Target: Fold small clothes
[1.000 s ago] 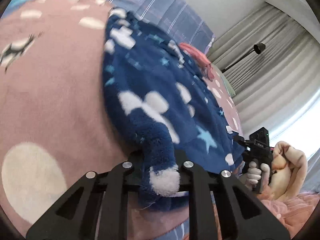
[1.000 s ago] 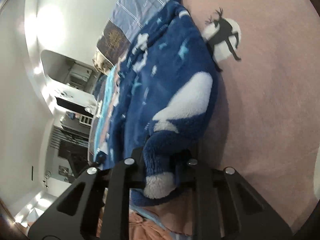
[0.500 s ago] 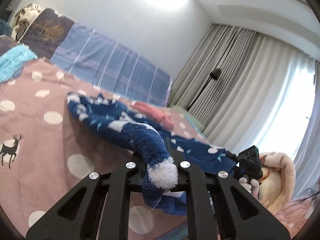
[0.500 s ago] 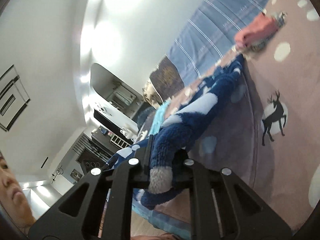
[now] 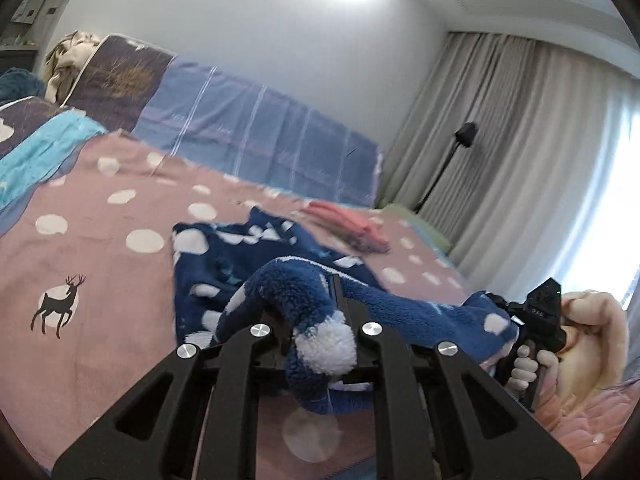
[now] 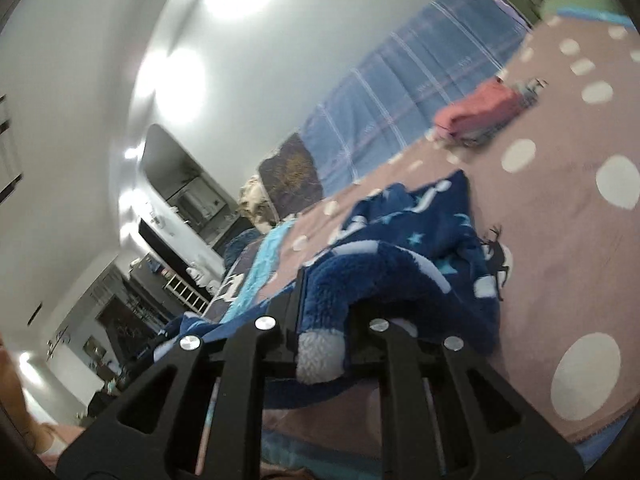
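Observation:
A dark blue fleece garment (image 5: 240,264) with white patches and light blue stars lies partly on the pink dotted bedspread (image 5: 100,264). My left gripper (image 5: 316,320) is shut on one white-cuffed end of it, lifted above the bed. My right gripper (image 6: 324,320) is shut on another white-cuffed end (image 6: 320,356). The right gripper also shows in the left wrist view (image 5: 540,320), held by a hand at the right, with the garment stretched between the two. The far part of the garment (image 6: 424,216) rests on the bed.
A folded red-pink garment (image 5: 352,228) lies further back on the bed, also in the right wrist view (image 6: 480,112). A blue striped pillow (image 5: 256,132) and a dark pillow (image 5: 116,76) stand at the headboard. Curtains (image 5: 520,152) and a floor lamp (image 5: 464,136) are at the right.
Both grippers have risen and tilted up from the bedspread, lifting the garment's cuffed ends. The garment now hangs stretched between them, with its far part still on the bed.

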`<state>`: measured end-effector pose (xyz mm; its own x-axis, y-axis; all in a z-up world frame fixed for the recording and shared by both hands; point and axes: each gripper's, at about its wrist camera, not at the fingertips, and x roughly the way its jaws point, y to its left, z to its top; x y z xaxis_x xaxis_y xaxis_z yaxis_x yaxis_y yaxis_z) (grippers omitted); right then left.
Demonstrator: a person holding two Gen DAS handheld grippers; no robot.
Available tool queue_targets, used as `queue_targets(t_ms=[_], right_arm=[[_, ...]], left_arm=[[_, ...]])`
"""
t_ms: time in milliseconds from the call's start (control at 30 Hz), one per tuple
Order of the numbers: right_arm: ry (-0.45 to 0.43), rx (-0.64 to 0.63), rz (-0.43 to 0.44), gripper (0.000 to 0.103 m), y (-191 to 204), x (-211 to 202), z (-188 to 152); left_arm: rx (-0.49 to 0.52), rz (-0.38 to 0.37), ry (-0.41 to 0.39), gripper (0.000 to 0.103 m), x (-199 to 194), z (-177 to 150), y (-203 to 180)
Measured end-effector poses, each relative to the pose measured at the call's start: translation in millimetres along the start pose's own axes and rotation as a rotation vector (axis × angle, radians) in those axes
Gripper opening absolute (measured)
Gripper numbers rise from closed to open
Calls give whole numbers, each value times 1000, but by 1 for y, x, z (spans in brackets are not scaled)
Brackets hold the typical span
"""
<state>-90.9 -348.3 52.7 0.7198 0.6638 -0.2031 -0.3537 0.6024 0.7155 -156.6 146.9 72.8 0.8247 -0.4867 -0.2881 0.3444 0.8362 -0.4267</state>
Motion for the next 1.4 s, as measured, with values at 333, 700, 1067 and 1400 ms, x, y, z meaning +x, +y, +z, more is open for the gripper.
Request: queue_targets(t_ms=[333, 700, 1067, 1400], right_arm=[[8, -6, -16, 15, -12, 41, 33], [-16, -87, -105, 15, -13, 117, 114], [201, -34, -383, 19, -113, 281, 138], [227, -67, -386, 36, -130, 289, 119]], left_arm=[[46, 55, 19, 14, 44, 35, 9], [184, 157, -1, 14, 125, 119, 11], [251, 456, 326, 18, 327, 88, 117], [172, 407, 339, 24, 322, 86, 141]])
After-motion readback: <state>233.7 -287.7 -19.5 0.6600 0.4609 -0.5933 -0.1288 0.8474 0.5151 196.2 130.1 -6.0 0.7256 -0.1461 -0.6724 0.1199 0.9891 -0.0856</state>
